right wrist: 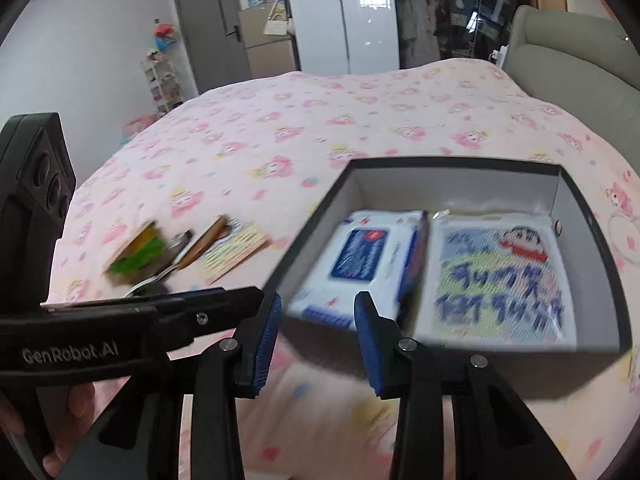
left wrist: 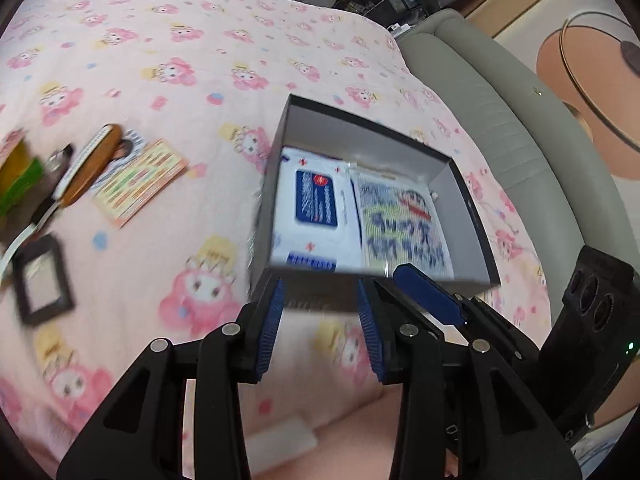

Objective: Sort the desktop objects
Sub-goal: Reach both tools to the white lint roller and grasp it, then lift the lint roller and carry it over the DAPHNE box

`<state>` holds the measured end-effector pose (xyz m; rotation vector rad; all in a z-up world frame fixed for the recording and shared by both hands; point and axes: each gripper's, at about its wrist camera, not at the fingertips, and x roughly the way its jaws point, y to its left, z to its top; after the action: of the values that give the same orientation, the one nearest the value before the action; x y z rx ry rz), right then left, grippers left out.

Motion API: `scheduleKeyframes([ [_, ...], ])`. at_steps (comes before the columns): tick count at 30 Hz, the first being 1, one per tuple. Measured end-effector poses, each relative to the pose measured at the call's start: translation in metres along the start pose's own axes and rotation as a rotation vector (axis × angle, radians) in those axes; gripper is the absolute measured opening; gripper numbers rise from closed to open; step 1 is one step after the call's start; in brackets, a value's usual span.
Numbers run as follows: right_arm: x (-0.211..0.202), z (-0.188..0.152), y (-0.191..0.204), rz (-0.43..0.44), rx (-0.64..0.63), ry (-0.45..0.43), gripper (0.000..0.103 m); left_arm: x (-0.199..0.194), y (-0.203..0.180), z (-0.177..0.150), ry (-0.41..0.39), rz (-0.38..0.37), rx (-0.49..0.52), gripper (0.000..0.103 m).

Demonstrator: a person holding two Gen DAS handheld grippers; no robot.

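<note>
On the bed (left wrist: 168,40), a green block (left wrist: 18,184), a brush (left wrist: 90,168) and a card (left wrist: 140,182) lie at left, well apart from the box (left wrist: 472,184) holding wipes (left wrist: 316,208) and a cartoon pouch (left wrist: 404,228). The left tool (left wrist: 320,304) is empty, jaws slightly apart. The right tool (right wrist: 316,312) is pressed to its narrowest, gripping nothing.

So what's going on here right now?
A person is sorting things off a pink bedspread into a black box. The wipes pack and a cartoon pouch already lie side by side inside. Both grippers, left and right, hold nothing. A comb, card and small frame wait outside.
</note>
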<state>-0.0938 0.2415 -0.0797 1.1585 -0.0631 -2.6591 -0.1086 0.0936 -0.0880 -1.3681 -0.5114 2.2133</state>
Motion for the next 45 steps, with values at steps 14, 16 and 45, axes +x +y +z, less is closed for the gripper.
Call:
scheduleKeyframes([
  [14, 0.008, -0.086, 0.023, 0.070, 0.156, 0.264, 0.035, -0.014, 0.061, -0.095, 0.149, 0.046, -0.167, 0.037],
  [16, 0.013, -0.094, 0.018, 0.054, 0.177, 0.294, 0.035, -0.008, 0.072, -0.104, 0.180, 0.073, -0.219, 0.037],
  [45, 0.044, -0.124, 0.020, 0.051, 0.177, 0.437, 0.040, 0.038, 0.091, -0.140, 0.353, -0.004, -0.386, 0.039],
])
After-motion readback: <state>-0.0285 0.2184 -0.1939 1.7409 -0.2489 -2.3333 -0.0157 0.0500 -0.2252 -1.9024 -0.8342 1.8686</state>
